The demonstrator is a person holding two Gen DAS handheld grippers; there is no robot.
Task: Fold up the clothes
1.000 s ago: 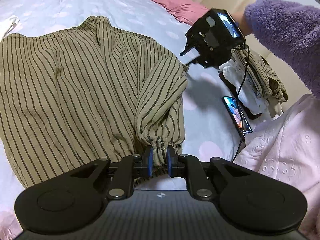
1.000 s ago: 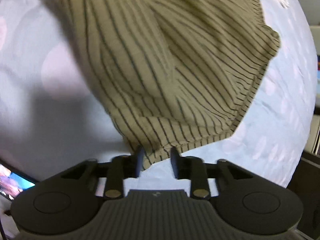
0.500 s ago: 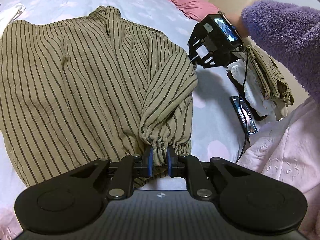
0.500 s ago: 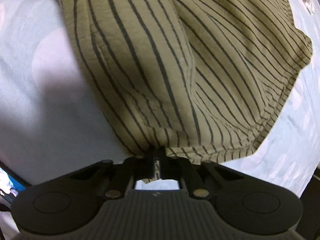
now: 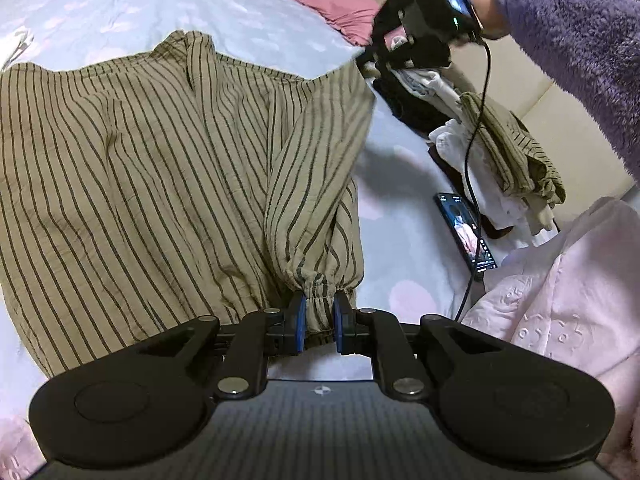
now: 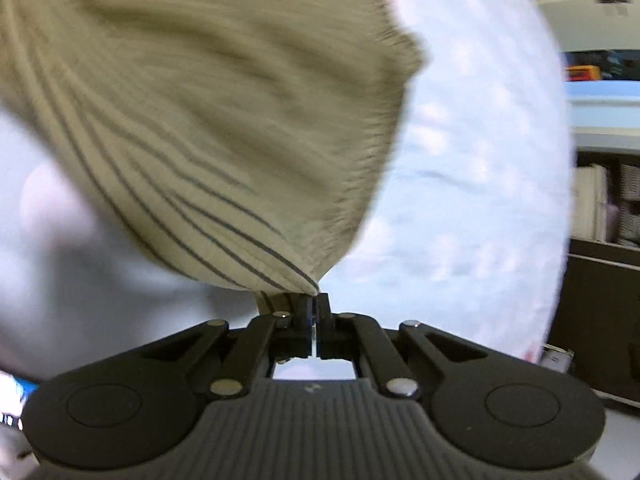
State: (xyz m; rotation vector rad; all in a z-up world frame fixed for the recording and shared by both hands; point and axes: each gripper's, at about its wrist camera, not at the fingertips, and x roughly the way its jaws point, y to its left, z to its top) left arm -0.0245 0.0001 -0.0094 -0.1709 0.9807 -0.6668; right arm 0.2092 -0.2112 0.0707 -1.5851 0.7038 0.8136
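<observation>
- Pale bedspread (image 5: 248,20) with faint pink spots under everything, pink pillow (image 5: 340,0) at the far end.
- Striped tan blouse (image 5: 120,160) spread flat on it, shoulder corner now hoisted higher than half a second back.
- Pile of folded clothes (image 5: 500,152) and a lit phone (image 5: 466,232), seen from the left wrist only.
- Left gripper (image 5: 319,320) clamped on the gathered sleeve cuff (image 5: 320,292).
- Right gripper (image 6: 313,312) pinched tight on the blouse edge, blurred; dark shelving (image 6: 600,220) in that view only.

Left hand-held gripper (image 5: 319,320) low, clamped on cloth. Right hand-held gripper (image 6: 313,312) raised, fingers pinched tight; purple sleeve (image 5: 576,60) behind.
</observation>
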